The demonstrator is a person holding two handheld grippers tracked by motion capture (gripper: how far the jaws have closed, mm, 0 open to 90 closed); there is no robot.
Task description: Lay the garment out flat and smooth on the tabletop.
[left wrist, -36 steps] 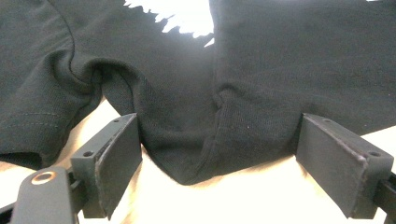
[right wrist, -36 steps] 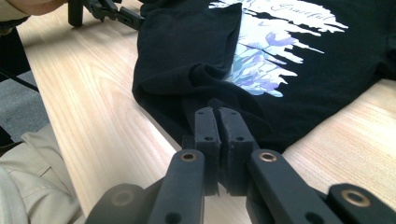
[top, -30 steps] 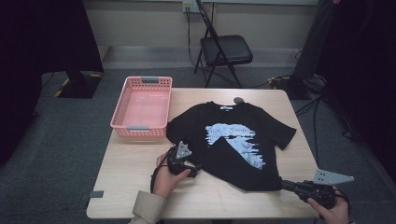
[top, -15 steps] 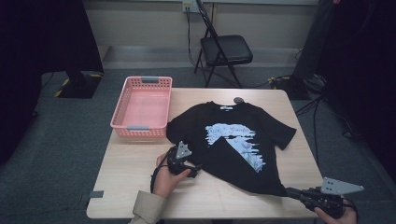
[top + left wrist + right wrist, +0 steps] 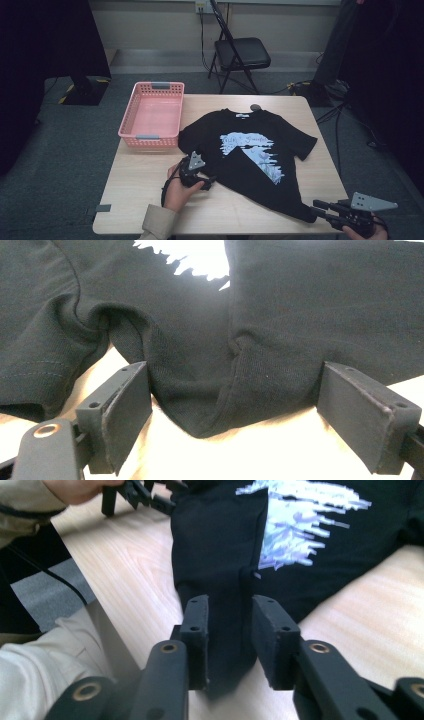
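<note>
table [image 5: 140,195] | left tool [image 5: 235,405] released, straddling shirt [image 5: 250,155] hem | right tool [image 5: 229,640] grasping shirt corner

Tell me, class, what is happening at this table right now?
A person works a black T-shirt lying flat on the wooden table with two handheld grippers. The right gripper is shut on the shirt's bottom hem at the near corner. The left gripper is open, its jaws either side of a fold near the sleeve. A pink basket sits empty beside the shirt.
</note>
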